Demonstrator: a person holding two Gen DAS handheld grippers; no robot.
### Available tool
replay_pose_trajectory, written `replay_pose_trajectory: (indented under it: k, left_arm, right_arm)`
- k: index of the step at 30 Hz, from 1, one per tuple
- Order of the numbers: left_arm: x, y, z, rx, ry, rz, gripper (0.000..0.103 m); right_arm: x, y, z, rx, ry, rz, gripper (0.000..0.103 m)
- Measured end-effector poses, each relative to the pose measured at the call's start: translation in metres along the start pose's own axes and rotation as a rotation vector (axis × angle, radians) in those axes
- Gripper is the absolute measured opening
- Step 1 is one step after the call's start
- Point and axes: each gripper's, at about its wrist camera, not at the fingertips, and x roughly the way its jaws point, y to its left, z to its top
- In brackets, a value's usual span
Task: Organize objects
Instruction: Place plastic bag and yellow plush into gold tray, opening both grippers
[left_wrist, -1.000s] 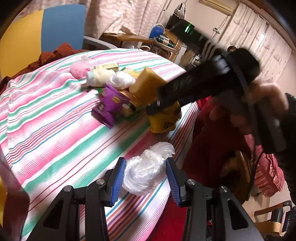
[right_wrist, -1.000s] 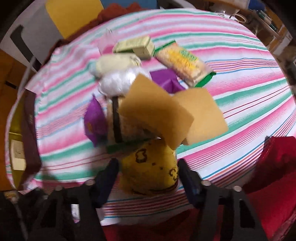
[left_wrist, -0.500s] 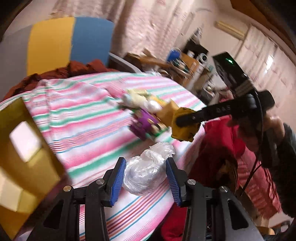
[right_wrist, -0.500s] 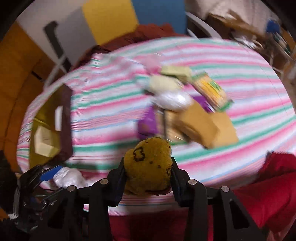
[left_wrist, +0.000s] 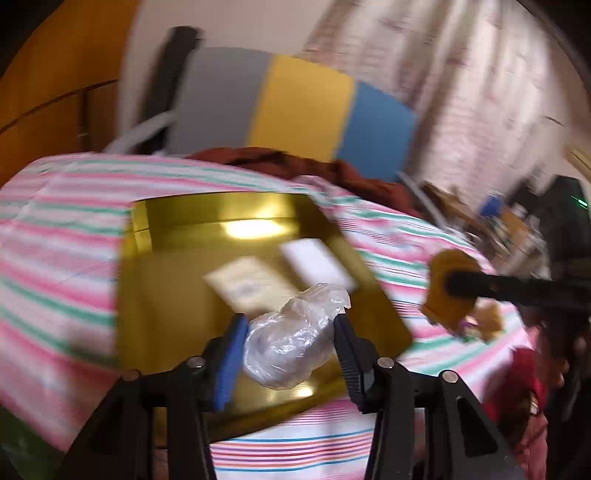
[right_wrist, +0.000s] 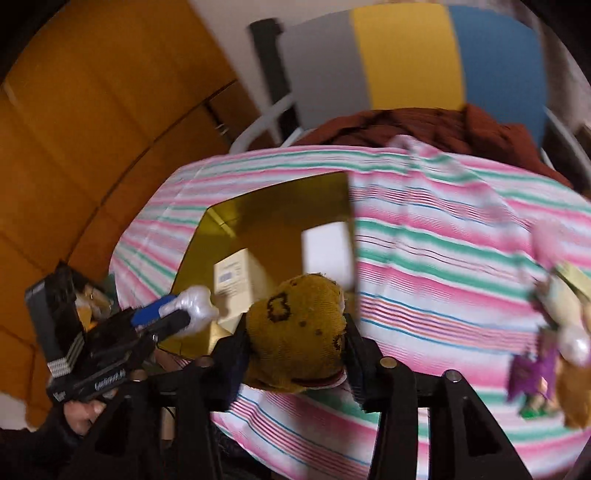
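Observation:
My left gripper (left_wrist: 288, 345) is shut on a crumpled clear plastic bag (left_wrist: 295, 336), held over the near edge of an open gold box (left_wrist: 177, 295) on the striped table. Two pale boxes (left_wrist: 255, 284) lie inside. My right gripper (right_wrist: 295, 332) is shut on a mustard-yellow knitted pouch (right_wrist: 295, 325) with dark marks, just right of the gold box (right_wrist: 258, 221). The left wrist view shows the pouch (left_wrist: 447, 291) to the right, in the black right gripper. The right wrist view shows the left gripper (right_wrist: 177, 310) with the bag (right_wrist: 197, 304) at the box's left corner.
A heap of snack packets and wrapped items (right_wrist: 554, 332) lies on the pink, green and white striped cloth (right_wrist: 443, 240) at the right. A grey, yellow and blue chair back (left_wrist: 295, 107) with brown clothing (left_wrist: 295, 162) stands behind the table. Orange wooden panels (right_wrist: 92, 129) at left.
Both grippers have swung left, from the pile of items to the gold box, each carrying its object. The box now fills the middle of both views.

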Motion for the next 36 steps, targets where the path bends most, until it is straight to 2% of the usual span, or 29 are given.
replay_pose_trajectory:
  k: [1, 3, 5, 6, 13, 19, 24, 36]
  left_arm:
    - [0.000, 0.009, -0.001, -0.017, 0.000, 0.037, 0.055]
    - [0.000, 0.022, -0.005, -0.041, 0.000, 0.084, 0.065]
    - [0.001, 0.031, -0.008, -0.057, 0.002, 0.123, 0.077]
    - [0.002, 0.035, -0.010, -0.064, 0.006, 0.134, 0.078]
    - [-0.009, 0.043, -0.011, -0.073, -0.023, 0.160, 0.078]
    - [-0.018, 0.028, -0.005, -0.032, -0.050, 0.205, 0.078]
    - [-0.020, 0.014, -0.003, 0.006, -0.055, 0.269, 0.078]
    - [-0.019, 0.002, -0.013, 0.011, -0.040, 0.294, 0.078]
  right_arm:
    - [0.006, 0.006, 0.001, -0.018, 0.002, 0.002, 0.083]
    - [0.017, 0.024, 0.001, -0.058, -0.002, 0.012, 0.099]
    - [0.023, 0.035, 0.000, -0.084, -0.001, 0.008, 0.101]
    - [0.025, 0.037, 0.000, -0.095, -0.003, -0.005, 0.103]
    - [0.038, 0.046, -0.018, -0.171, 0.012, -0.164, 0.103]
    - [0.033, 0.037, -0.034, -0.132, -0.065, -0.262, 0.103]
    - [0.023, 0.034, -0.042, -0.110, -0.140, -0.298, 0.103]
    - [0.019, 0.035, -0.049, -0.106, -0.188, -0.374, 0.103]
